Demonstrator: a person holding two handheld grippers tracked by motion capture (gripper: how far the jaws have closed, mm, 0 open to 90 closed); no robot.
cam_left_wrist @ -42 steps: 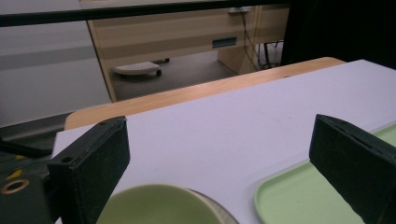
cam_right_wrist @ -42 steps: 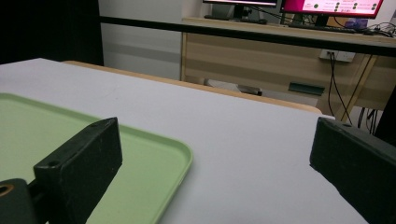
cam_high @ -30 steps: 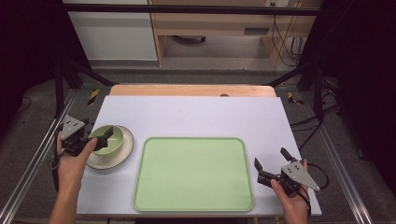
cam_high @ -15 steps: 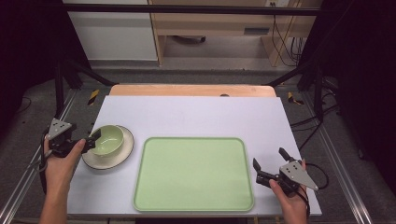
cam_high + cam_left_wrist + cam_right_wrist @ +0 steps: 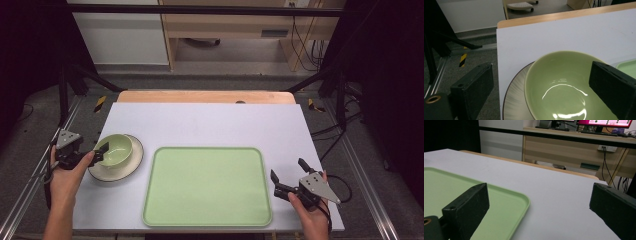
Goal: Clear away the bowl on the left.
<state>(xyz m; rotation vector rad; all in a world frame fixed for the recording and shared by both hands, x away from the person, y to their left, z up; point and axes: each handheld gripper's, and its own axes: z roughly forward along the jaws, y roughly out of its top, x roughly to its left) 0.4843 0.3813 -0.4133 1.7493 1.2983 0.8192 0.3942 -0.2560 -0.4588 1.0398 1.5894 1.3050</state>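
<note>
Now left gripper spread wide by bowl, right gripper also agape nr tray.

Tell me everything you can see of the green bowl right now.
The green bowl is pale green, glossy like glazed ceramic, round, upright and empty. It sits on a cream saucer with a dark rim, at the table's left side beside the green tray. The left tongs are open, straddling its near rim; contact is unclear.
</note>
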